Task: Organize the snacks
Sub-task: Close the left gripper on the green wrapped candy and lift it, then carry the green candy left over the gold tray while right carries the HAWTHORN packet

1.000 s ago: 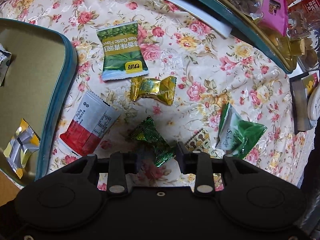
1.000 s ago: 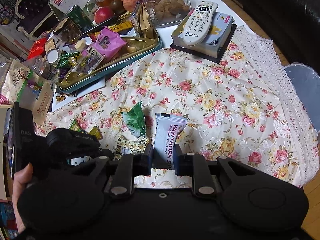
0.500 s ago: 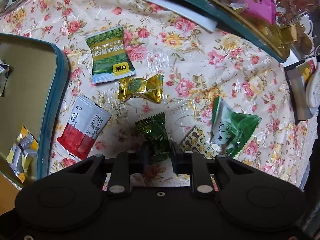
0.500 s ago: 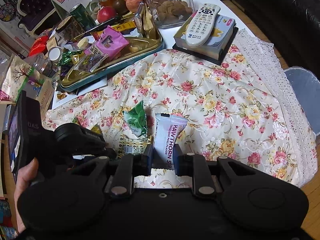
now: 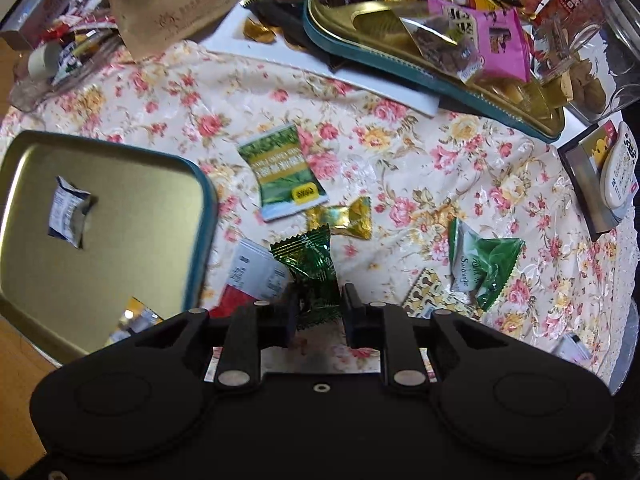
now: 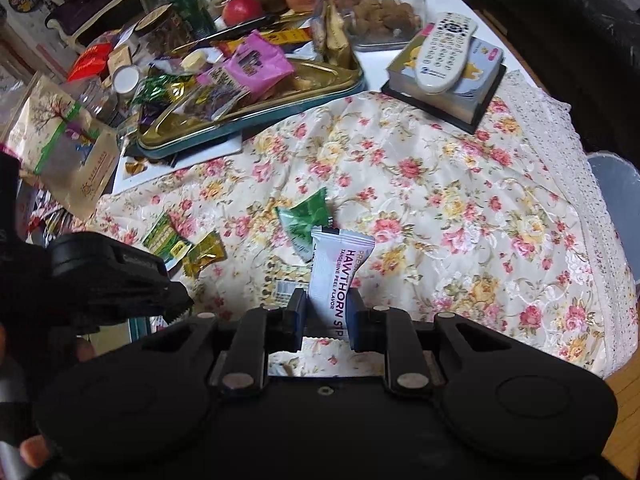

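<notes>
Left wrist view: teal-rimmed gold metal tin lid (image 5: 200, 216) sits at the left edge of the floral tablecloth (image 5: 400, 184), with a small blue-white crumpled sachet (image 5: 70, 211) lying inside it and a yellow-silver wrapper (image 5: 134, 317) in its near corner. Left gripper (image 5: 319, 307) is clamped on a dark green foil candy (image 5: 310, 262), lifted clear of the cloth, just right of the lid's rim. Under it lies a white-and-red flat packet (image 5: 250, 276). Beyond that: a green-yellow rectangular snack pouch (image 5: 284, 170), then a gold twist-wrapped candy (image 5: 342, 218) touching its near corner. Further right, a green-white crinkled sachet (image 5: 478, 266) overlaps a gold-patterned flat wrapper (image 5: 426, 294). A second teal-rimmed gold tray (image 5: 440, 84), piled with snacks, is at the cloth's far edge.

Right wrist view: left gripper's black body (image 6: 120, 276) shows at far left. Right gripper (image 6: 326, 312) is clenched on a white rectangular hawthorn strip bar (image 6: 336, 268), held upright above the cloth's near middle, with the green-white sachet just behind it. White remote control (image 6: 446, 52) rests on a stack of books (image 6: 464, 92) at the far right corner.
</notes>
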Available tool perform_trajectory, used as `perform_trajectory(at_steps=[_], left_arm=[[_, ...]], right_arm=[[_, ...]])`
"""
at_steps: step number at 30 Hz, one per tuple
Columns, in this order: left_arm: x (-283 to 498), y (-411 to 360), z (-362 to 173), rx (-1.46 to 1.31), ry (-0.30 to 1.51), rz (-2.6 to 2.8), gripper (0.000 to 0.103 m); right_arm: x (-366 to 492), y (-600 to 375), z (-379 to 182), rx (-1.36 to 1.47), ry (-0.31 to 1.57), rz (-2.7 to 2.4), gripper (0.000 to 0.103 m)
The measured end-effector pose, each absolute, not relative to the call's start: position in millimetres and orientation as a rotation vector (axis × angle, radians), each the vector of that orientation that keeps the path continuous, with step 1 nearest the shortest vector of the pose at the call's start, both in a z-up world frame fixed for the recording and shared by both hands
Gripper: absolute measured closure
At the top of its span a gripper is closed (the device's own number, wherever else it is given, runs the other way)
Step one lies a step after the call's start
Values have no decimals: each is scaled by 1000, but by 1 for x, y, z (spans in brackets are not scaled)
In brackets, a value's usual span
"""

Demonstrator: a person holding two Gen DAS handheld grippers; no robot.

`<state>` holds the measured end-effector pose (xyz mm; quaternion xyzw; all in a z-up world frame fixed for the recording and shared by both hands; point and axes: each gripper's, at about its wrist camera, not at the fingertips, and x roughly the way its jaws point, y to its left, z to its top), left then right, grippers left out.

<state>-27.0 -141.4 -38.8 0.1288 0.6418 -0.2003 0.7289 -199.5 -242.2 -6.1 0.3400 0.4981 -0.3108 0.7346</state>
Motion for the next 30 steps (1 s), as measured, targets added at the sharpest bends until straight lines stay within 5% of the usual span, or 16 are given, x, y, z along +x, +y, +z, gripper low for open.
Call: perform_trajectory(at_steps=[30], left_arm=[[51, -6, -25, 229, 1367, -253, 74]], right_arm=[[-70, -132, -9, 576, 1175, -435, 81]])
